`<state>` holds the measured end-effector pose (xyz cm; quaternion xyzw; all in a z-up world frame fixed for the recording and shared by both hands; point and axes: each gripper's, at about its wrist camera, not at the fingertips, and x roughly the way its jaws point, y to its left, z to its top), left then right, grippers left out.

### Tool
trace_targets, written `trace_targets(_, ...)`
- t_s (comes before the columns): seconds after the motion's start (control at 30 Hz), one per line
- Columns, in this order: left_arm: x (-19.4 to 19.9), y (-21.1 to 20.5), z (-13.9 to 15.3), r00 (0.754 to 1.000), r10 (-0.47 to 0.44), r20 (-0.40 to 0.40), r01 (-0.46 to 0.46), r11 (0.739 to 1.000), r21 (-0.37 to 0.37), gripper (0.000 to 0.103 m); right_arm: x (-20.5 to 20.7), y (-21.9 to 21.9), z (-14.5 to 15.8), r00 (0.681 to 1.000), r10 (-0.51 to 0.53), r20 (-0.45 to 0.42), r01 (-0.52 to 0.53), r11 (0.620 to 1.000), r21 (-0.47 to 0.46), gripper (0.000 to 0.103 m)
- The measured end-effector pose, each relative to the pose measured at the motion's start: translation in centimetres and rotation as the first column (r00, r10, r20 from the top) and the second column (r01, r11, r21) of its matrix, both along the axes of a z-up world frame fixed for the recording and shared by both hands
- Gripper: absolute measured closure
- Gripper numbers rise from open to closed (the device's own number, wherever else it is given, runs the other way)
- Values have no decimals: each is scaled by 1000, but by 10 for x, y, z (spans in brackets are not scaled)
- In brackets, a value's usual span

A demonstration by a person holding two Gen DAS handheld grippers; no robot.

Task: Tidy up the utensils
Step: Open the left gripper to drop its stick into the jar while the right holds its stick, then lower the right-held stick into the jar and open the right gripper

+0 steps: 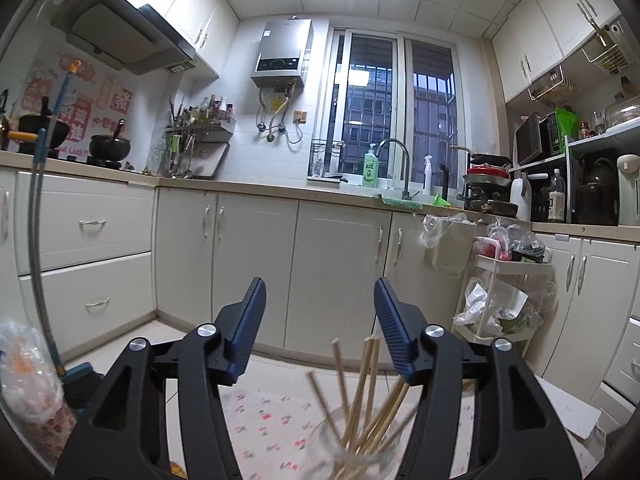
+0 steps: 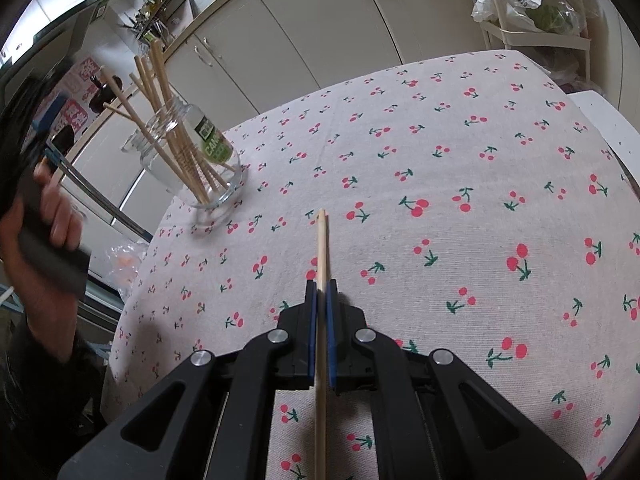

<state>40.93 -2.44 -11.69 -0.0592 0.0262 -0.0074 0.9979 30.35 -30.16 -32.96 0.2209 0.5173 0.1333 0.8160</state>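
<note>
A clear glass jar (image 2: 200,160) with a green label stands on the cherry-print tablecloth (image 2: 440,200) at the left and holds several wooden chopsticks (image 2: 160,92). My right gripper (image 2: 321,284) is shut on one wooden chopstick (image 2: 321,248) that points forward, low over the cloth, right of the jar. My left gripper (image 1: 320,300) is open and empty, raised above the jar (image 1: 360,452), with the chopstick tops (image 1: 368,380) blurred below its right finger. The left hand and its gripper handle (image 2: 44,220) show at the left edge of the right wrist view.
Kitchen cabinets (image 1: 260,264) and a counter with a sink tap (image 1: 396,168) lie ahead. A white trolley (image 1: 500,300) with plastic bags stands at the right. A mop handle (image 1: 40,200) leans at the left. The table edge (image 2: 132,280) drops off left of the jar.
</note>
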Motion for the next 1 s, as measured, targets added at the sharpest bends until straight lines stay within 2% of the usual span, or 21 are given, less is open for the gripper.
trace_targets(0.1,-23,14,-7,999,13,-31,-13,1000,-4,44,-1,-5,3,1000,-18,16,17,999,27,98)
trace_targets(0.2,-42,27,-25,994,23,-109,-25,1000,-16,40,-1,-8,4,999,-35,27,33,997,66,98)
trace_targets(0.4,-60,51,-80,954,31,-299,-58,995,-81,39,-1,-10,5,997,-76,12,72,977,199,98)
trace_targets(0.47,-62,58,-95,938,31,-345,-75,990,-115,39,-3,-7,15,994,-99,43,85,966,245,98)
trace_targets(0.57,-61,65,-108,922,24,-387,-87,985,-147,37,1,2,42,980,-147,134,99,945,312,98)
trace_targets(0.67,-60,71,-113,922,27,-386,-102,979,-174,35,17,18,73,953,-179,243,88,935,343,98)
trace_targets(0.77,-59,74,-115,922,21,-387,-102,976,-191,31,39,35,101,911,-220,347,81,924,374,98)
trace_targets(0.9,-58,78,-116,923,15,-385,-108,969,-220,28,69,60,133,840,-271,471,73,915,396,98)
trace_targets(1.0,-55,85,-120,917,3,-399,-112,961,-251,28,86,82,154,794,-247,555,30,929,370,98)
